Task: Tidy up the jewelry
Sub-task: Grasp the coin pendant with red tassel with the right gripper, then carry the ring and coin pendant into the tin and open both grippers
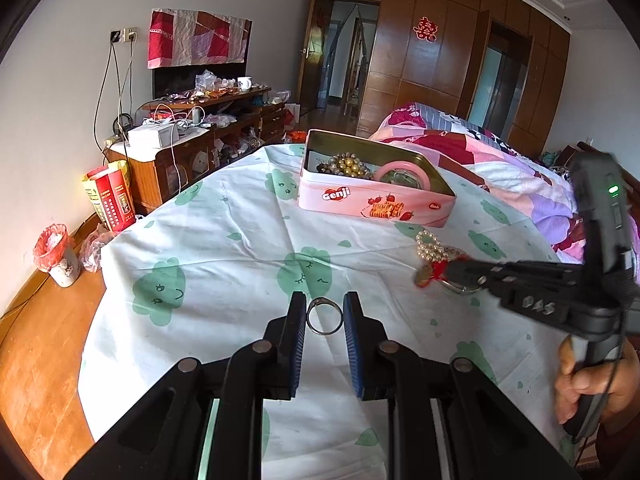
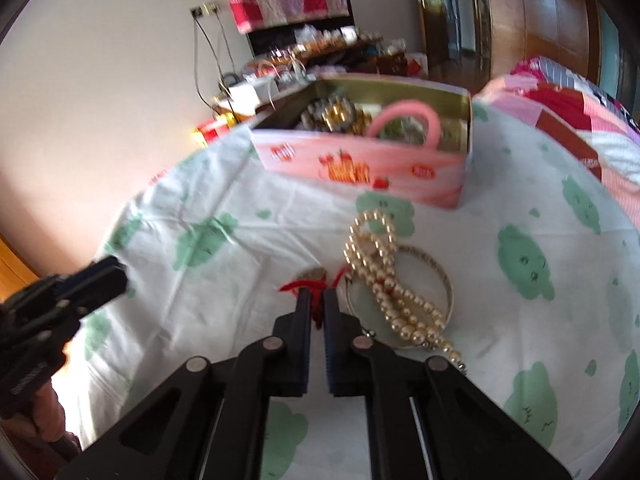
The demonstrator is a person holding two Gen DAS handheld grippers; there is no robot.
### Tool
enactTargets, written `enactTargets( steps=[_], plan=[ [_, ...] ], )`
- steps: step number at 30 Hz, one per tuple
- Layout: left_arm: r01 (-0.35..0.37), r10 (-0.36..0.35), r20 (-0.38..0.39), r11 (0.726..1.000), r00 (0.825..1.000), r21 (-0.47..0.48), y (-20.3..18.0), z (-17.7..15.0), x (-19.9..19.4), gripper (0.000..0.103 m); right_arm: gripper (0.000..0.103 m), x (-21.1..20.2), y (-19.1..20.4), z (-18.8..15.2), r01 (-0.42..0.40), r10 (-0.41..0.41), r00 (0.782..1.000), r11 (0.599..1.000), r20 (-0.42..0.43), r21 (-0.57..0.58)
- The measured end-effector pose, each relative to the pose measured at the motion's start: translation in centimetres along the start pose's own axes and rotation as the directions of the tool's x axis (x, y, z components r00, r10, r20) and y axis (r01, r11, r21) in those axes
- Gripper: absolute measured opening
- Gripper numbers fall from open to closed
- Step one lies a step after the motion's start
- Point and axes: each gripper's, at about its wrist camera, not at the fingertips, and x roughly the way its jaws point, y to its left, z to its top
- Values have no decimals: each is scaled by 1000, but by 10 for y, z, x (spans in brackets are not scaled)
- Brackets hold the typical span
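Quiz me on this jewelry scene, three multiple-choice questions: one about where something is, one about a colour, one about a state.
1. Where is the pearl necklace?
A. in the tin
B. on the cloth in front of the tin
C. on the floor

2. What colour is the tin outside?
A. pink
B. blue
C. black

3. What does the left hand-held gripper hold?
A. a ring
B. a red cord
C. nothing

Answers:
1. B: the necklace lies on the cloth, outside the tin.
2. A: the tin's walls are pink.
3. A: the ring sits clamped between the pads; the red cord is in the right hand-held gripper.
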Motion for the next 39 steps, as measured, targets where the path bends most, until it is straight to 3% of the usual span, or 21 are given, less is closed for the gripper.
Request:
enactTargets(
  steps=[11, 13, 17, 18, 19, 20, 22, 27, 28, 31, 35, 39],
  plan=[
    [14, -14, 25, 1000, 1000, 8, -7, 16, 4, 19, 9, -54, -3, 33, -80, 76, 979, 997, 189, 13],
    [18, -18, 28, 1000, 999, 10, -9, 18, 4, 19, 9, -55, -7, 38, -106, 101, 979, 994, 178, 20],
    [15, -15, 22, 1000, 1000, 19, -10, 18, 6, 19, 13, -38, -8, 26, -187, 185, 981, 982, 59, 28],
    [15, -16, 20, 1000, 1000, 19, -10, 17, 7, 19, 16, -35, -6, 20, -183, 182, 983, 983, 34, 17],
    [16, -17, 16, 1000, 1000, 18, -10, 16, 8, 19, 30, -31, -4, 12, -165, 165, 986, 986, 7, 3],
    [16, -16, 13, 1000, 1000, 17, -10, 16, 8, 19, 50, -26, 0, 3, -136, 136, 990, 990, -24, -19],
    [16, -16, 5, 1000, 1000, 16, -10, 15, 10, 19, 62, -20, 4, -11, -100, 97, 994, 994, -57, -52],
    [17, -17, 5, 1000, 1000, 18, -11, 14, 8, 19, 61, -10, 11, -37, -49, 31, 989, 991, -142, -127],
    [18, -18, 6, 1000, 1000, 16, -11, 13, 8, 19, 55, -11, 12, -40, -34, 14, 991, 989, -130, -146],
    [19, -19, 5, 1000, 1000, 19, -12, 13, 7, 19, 11, -11, 15, -42, 45, -70, 991, 976, -114, -214],
    [18, -18, 11, 1000, 1000, 22, -12, 13, 4, 19, 9, -12, 0, -37, 7, -25, 993, 989, -117, -148],
    [19, -20, 15, 1000, 1000, 11, -11, 14, 4, 19, 9, -30, -12, -22, -83, 80, 995, 996, -52, -42]
  ],
)
